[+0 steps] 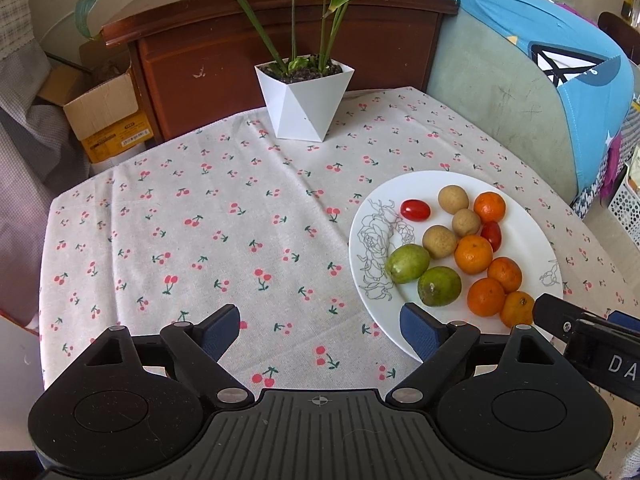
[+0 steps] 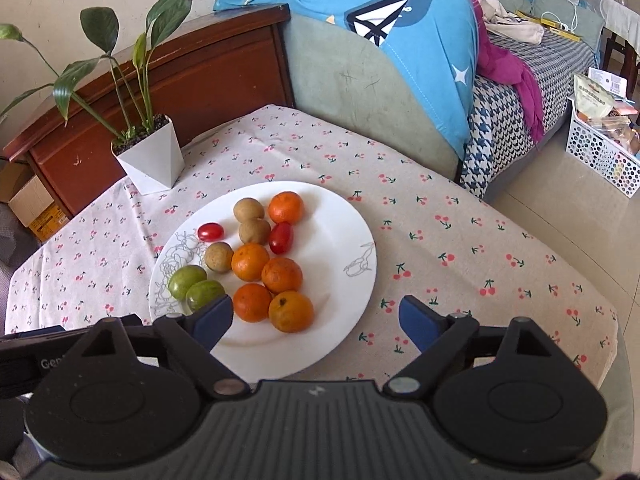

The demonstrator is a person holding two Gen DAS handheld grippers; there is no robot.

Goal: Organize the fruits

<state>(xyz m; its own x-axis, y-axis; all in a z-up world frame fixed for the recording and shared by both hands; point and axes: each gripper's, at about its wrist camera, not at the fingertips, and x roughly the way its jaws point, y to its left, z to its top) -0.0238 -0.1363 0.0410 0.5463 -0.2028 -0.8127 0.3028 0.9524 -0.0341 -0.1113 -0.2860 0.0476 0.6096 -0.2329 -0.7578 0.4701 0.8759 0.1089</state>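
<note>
Both wrist cams sit close over the table, tilted down. Left view faces the cloth, plate (image 1: 532, 236) at right; right view centres it. Shared: plate, plant pot (image 2: 154, 160).

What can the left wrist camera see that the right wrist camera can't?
Only the left wrist view shows the left gripper, open and empty. Only the right wrist view shows the right gripper, open and empty, and a white basket on the floor. Both show the plate of fruit, the potted plant and the cherry tablecloth.
</note>
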